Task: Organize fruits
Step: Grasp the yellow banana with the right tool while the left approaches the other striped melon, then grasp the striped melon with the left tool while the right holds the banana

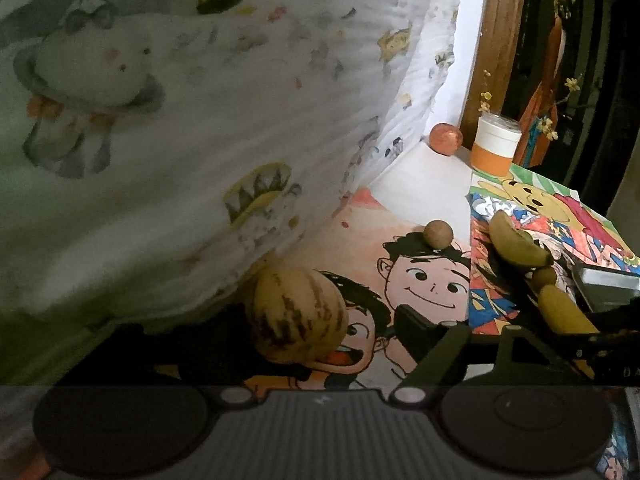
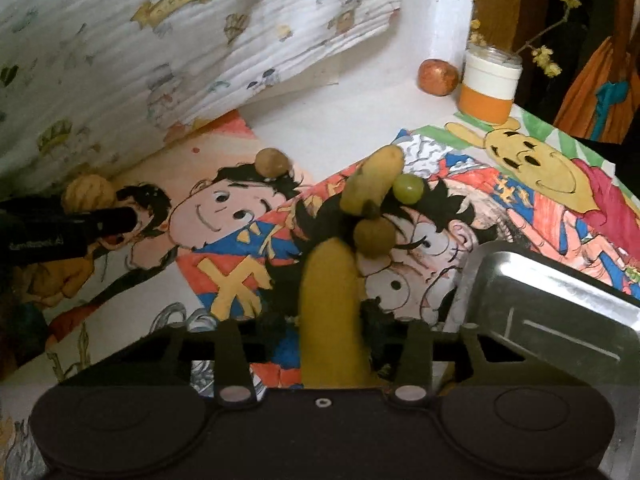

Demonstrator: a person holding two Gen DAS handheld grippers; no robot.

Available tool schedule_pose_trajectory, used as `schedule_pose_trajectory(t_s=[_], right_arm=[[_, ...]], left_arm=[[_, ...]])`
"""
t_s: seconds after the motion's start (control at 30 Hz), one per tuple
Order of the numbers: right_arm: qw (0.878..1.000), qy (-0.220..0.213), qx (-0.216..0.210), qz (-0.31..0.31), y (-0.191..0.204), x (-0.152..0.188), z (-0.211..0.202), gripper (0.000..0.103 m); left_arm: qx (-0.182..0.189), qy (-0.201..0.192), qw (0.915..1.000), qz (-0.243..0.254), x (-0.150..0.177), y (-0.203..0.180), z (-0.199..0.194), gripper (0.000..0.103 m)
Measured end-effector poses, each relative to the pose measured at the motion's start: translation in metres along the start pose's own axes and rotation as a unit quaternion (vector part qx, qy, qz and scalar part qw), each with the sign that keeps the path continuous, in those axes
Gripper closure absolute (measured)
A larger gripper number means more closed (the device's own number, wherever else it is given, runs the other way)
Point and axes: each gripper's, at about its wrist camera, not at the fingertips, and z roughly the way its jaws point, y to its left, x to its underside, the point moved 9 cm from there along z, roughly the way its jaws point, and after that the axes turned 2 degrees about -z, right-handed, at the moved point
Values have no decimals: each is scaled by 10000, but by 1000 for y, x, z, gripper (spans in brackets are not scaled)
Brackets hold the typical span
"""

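Observation:
In the left wrist view my left gripper (image 1: 320, 332) has a striped yellow melon (image 1: 296, 314) between its fingers and looks shut on it. A small brown fruit (image 1: 439, 234), two bananas (image 1: 516, 244) and an orange fruit (image 1: 446, 139) lie beyond. In the right wrist view my right gripper (image 2: 324, 332) has a yellow banana (image 2: 330, 312) between its dark fingers, apparently gripped. Ahead lie a second banana (image 2: 372, 184), a green grape (image 2: 408, 188), a brown round fruit (image 2: 374, 236), another brown fruit (image 2: 272, 162) and the orange fruit (image 2: 438, 77).
A steel tray (image 2: 560, 320) sits at the right, also seen in the left wrist view (image 1: 608, 284). An orange-and-white jar (image 2: 488, 84) with flower stems stands at the back. Printed bedding (image 2: 160, 48) rises on the left. Cartoon drawings (image 2: 520, 168) cover the surface.

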Motion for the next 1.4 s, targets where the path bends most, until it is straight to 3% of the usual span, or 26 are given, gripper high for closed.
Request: schedule_pose_trajectory(t_s=[0.3,0.63,0.87,1.4], right_arm=[[9997,-65,-29,250,-1,0,-4,67],[9977,-105,-564,364,27,-2,-15,67],[9962,-182,-711,474,39,2,-24,67],[9802,-878,-1008,1461,18,18,-90,68]], left_arm=[[-83,5,9999,-61,-1,5,-2,48],[194,203,9996,-10,7,-5,-11,48],[442,335,9985,22,16,-14,-23,48],[1054,293,9940,78,27,-50,-56,48]])
